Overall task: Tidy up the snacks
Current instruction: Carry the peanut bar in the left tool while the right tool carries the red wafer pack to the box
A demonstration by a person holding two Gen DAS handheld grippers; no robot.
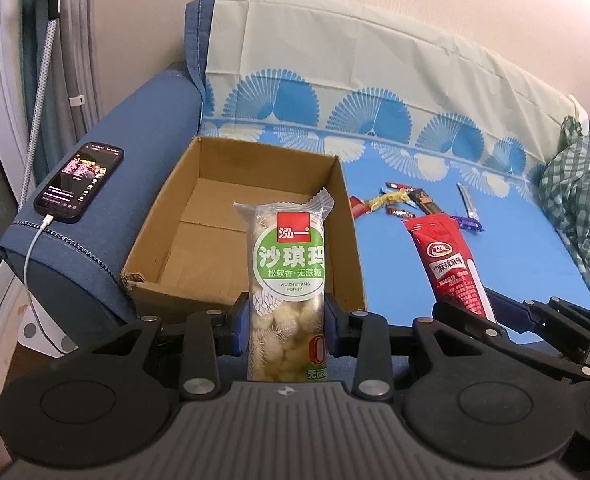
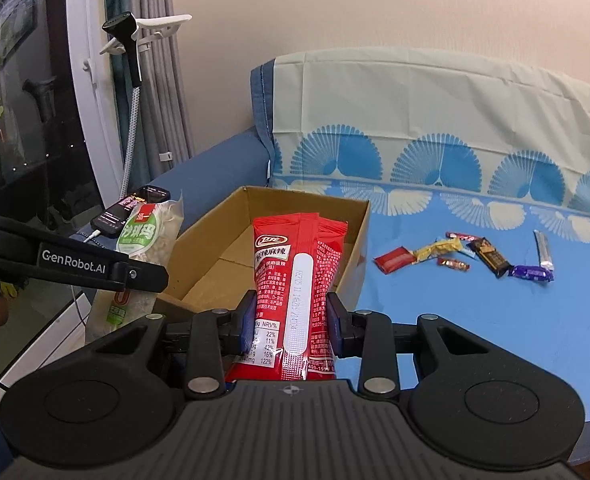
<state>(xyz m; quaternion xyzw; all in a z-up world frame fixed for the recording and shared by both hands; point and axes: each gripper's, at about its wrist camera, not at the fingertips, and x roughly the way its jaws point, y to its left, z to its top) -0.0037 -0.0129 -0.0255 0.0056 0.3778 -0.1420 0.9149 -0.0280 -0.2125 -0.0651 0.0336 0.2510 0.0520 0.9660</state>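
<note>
Upright between the clamped pads of the left gripper [image 1: 286, 325] stood a clear sachima pack [image 1: 285, 268], while the right gripper [image 2: 291, 324] pinched a red snack packet [image 2: 295, 280] before the cardboard box [image 2: 359, 256].

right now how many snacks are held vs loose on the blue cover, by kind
Large packets held: 2, the green-label packet in the left gripper and the red packet in the right gripper
Small wrapped candies loose on the cover: 7
Total: 9
</note>
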